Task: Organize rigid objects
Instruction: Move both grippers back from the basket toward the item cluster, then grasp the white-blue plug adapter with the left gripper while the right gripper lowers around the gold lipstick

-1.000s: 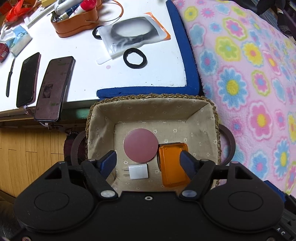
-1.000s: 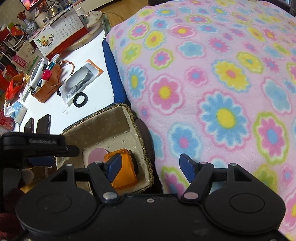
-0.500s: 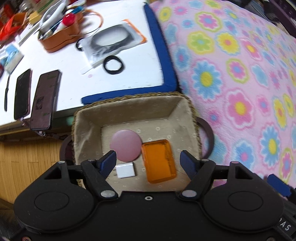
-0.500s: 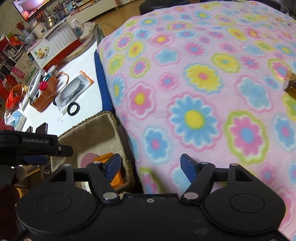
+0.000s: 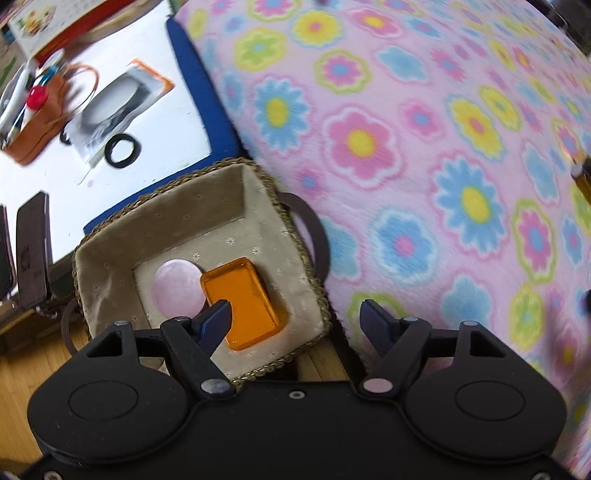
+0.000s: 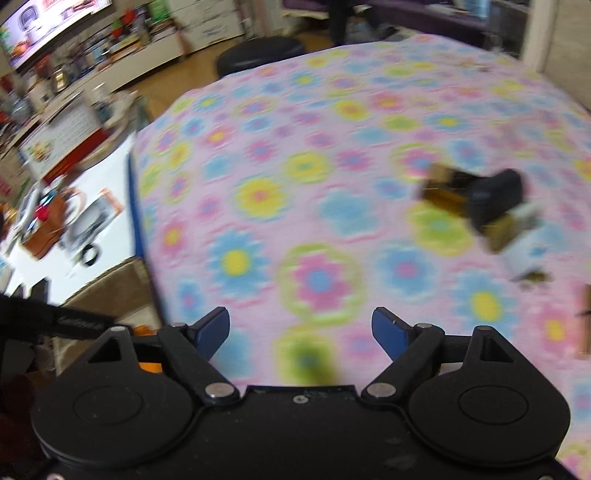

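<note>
2 items lie in the lined basket (image 5: 110, 254) under my left gripper (image 5: 295, 321), a pink disc (image 5: 177, 286) touching an orange case (image 5: 243, 302); its fingers stand apart, holding nothing. My right gripper (image 6: 300, 328) is opening, empty, over the flowered blanket (image 6: 332, 184), where blurred dark objects (image 6: 480, 203) lie ahead.

A home living room: a television (image 6: 44, 27), cluttered shelves (image 6: 122, 40) and a flowered fleece blanket (image 6: 332, 166).

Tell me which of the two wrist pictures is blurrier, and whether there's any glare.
Right wrist view: heavy motion blur, the dark objects on the flowered blanket smeared beyond recognition. Left wrist view: sharper, the basket and orange case read clearly, though the white tabletop glares and the edges bend.
</note>
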`<state>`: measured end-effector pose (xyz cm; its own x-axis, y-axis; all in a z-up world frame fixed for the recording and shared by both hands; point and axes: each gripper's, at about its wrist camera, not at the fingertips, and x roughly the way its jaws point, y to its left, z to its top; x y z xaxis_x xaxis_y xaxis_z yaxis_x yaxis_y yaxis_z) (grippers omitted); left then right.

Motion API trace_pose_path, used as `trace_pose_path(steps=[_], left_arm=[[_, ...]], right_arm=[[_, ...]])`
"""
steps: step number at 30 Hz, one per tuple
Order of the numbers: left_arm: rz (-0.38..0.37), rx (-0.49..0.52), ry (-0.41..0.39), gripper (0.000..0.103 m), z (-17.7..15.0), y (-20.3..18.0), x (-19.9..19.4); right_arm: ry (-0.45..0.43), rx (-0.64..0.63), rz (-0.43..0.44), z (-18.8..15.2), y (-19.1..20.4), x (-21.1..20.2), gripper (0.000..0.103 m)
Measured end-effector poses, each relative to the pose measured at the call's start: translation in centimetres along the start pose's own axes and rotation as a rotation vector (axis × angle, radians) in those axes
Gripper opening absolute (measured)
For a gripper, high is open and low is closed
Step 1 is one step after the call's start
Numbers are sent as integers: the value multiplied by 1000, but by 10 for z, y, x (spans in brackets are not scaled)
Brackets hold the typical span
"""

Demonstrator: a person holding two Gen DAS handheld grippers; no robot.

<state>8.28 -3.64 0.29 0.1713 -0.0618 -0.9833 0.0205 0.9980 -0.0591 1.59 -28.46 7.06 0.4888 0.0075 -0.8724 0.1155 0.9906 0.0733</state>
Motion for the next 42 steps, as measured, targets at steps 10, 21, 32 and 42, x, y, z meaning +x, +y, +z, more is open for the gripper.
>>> trace_pose_path(steps=[10, 21, 32, 42], left_arm=[[-57, 90, 28, 72, -6, -39, 3], [-90, 224, 28, 72, -13, -100, 2], [-69, 316, 11, 72, -22, -120, -2], [-77, 426, 15, 72, -31, -172, -2]], right_arm=[[-13, 171, -288, -3, -143, -19, 84], [-61, 244, -206, 25, -151, 18, 74], [98, 254, -123, 10, -153, 40, 11], [162, 228, -66, -22, -182, -18, 32]])
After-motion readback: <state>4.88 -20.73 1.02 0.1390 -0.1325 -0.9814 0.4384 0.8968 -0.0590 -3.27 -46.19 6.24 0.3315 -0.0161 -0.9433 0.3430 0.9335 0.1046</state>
